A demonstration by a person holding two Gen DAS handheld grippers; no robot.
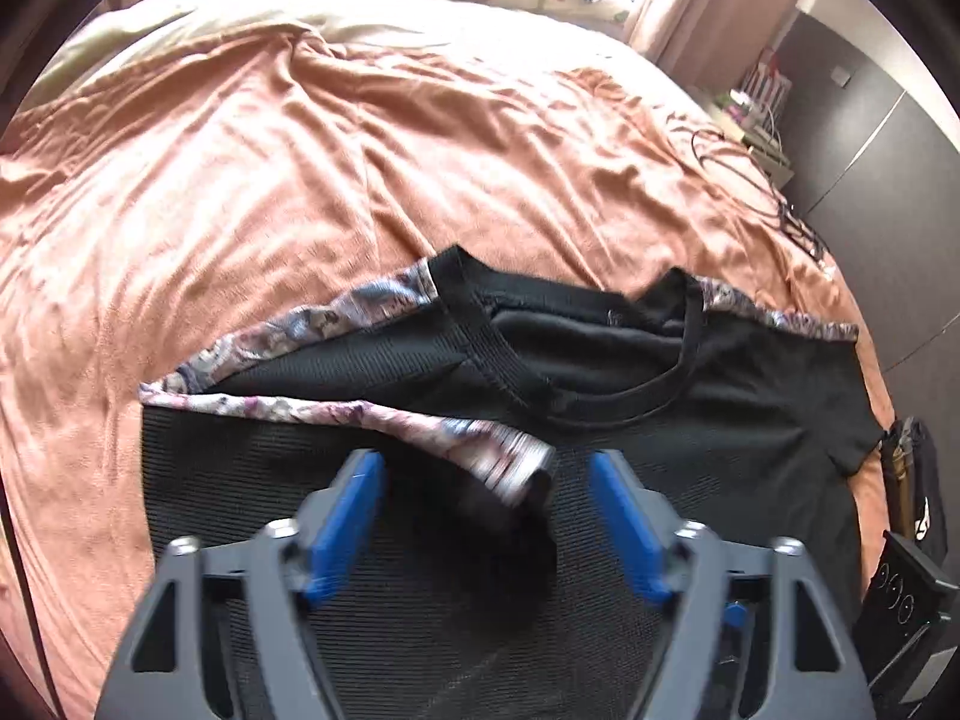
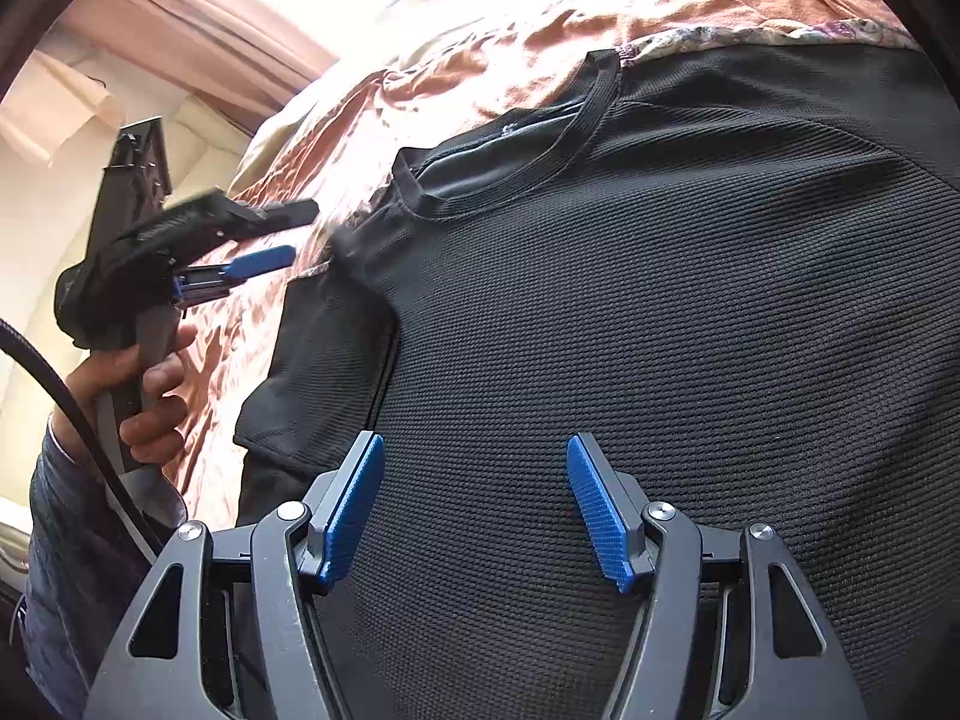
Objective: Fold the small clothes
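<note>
Left wrist view: a black ribbed T-shirt (image 1: 690,408) lies front-up on the orange bedspread (image 1: 300,180), collar toward the far side. Its left sleeve (image 1: 384,426), trimmed with floral print, is turned in over the chest; the sleeve end is blurred. The left gripper (image 1: 486,516) hangs just above that sleeve end, jaws apart, gripping nothing.

Right wrist view: the right gripper (image 2: 477,504) hovers over the shirt body, jaws apart and empty; the plain black right sleeve (image 2: 318,372) lies flat at the left.

Handling, as judged: the knit is light, limp and stretchy, so it will sag and drag. Best gripped at stiffer seamed edges: sleeve hem, shoulder seam, collar rib (image 2: 576,138).
</note>
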